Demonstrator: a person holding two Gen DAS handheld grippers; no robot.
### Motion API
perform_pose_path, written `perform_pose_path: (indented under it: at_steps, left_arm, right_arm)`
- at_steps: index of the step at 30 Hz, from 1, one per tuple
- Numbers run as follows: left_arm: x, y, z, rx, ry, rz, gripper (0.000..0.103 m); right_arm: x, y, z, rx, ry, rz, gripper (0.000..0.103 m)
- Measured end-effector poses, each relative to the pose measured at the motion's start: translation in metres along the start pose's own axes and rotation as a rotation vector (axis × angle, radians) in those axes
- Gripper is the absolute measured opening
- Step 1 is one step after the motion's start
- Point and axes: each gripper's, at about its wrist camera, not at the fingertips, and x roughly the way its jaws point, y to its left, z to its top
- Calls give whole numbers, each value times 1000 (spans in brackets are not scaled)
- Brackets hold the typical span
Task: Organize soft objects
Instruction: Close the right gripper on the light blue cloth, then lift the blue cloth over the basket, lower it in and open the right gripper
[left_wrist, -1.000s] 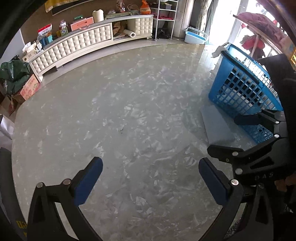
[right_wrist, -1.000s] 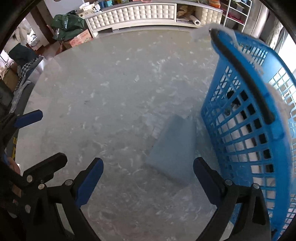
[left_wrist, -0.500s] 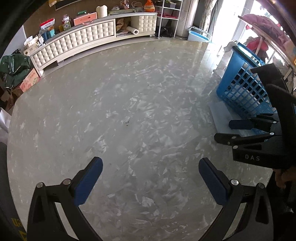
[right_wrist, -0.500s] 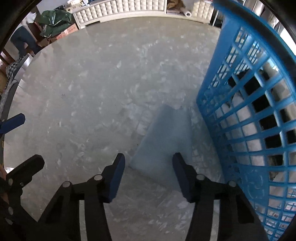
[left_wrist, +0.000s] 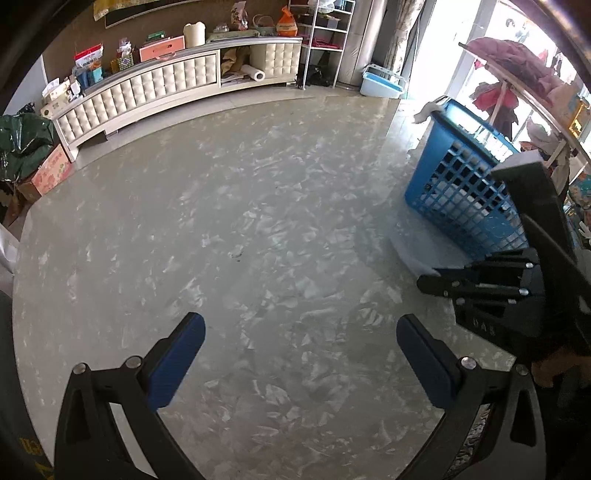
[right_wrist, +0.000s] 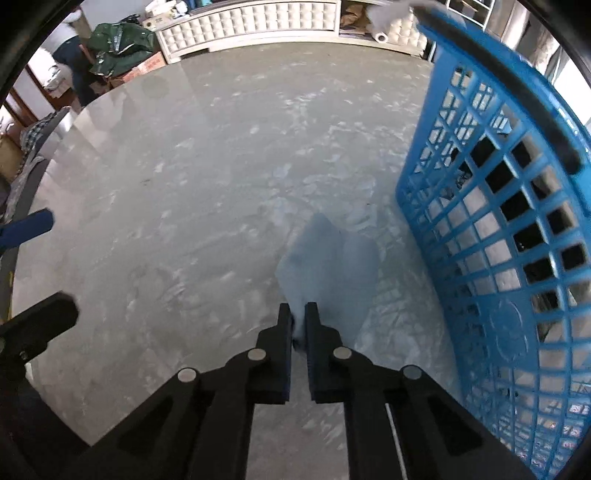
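Cloth (right_wrist: 328, 266) pinched in my right hand-held gripper (right_wrist: 299, 325), trailing ahead, just left of the blue basket (right_wrist: 491, 206). My left hand-held gripper (left_wrist: 299, 354) gapes empty, farther from the basket.

Left wrist view: looks steeply down over the marble floor (left_wrist: 258, 229), low, near; left gripper (left_wrist: 301, 354) at 6 o'clock, cabinet (left_wrist: 147, 92) at 11, blue laundry basket (left_wrist: 461, 192) at 3. Right wrist view: steeper still, closer to the floor; right gripper (right_wrist: 298, 314) at 6 o'clock, basket at 3, close. Shared: floor, basket, cabinet, pale blue cloth (right_wrist: 328, 266); each view catches the other gripper.
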Motion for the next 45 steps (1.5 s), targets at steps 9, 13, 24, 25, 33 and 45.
perform_pose_path:
  at_steps: [9,13,24,25,33,45]
  left_arm:
    - [-31,-26,0,29,-27,-9,103]
    - [-58,-44,1,43,-58,-14,103]
    - [-120,-112,14,117,-144,14,103]
    - [-125,-120,15,125,-152,14,103]
    - [-124,-147,34,104,-138,-26,103]
    - [-95,-200,66,169,-103,-46,103]
  right_arm:
    - [-69,9,-26,-16,-85,79,6]
    - [-106,6,-39,-27,-139,105,6]
    - [-180,-34,-57,-4,-290,144,6]
    - [-184,-40,-62,1,-302,142,6]
    - [-181,-69,-74,29,-354,118,6]
    - [-179,-123,-69,131,-375,42,6]
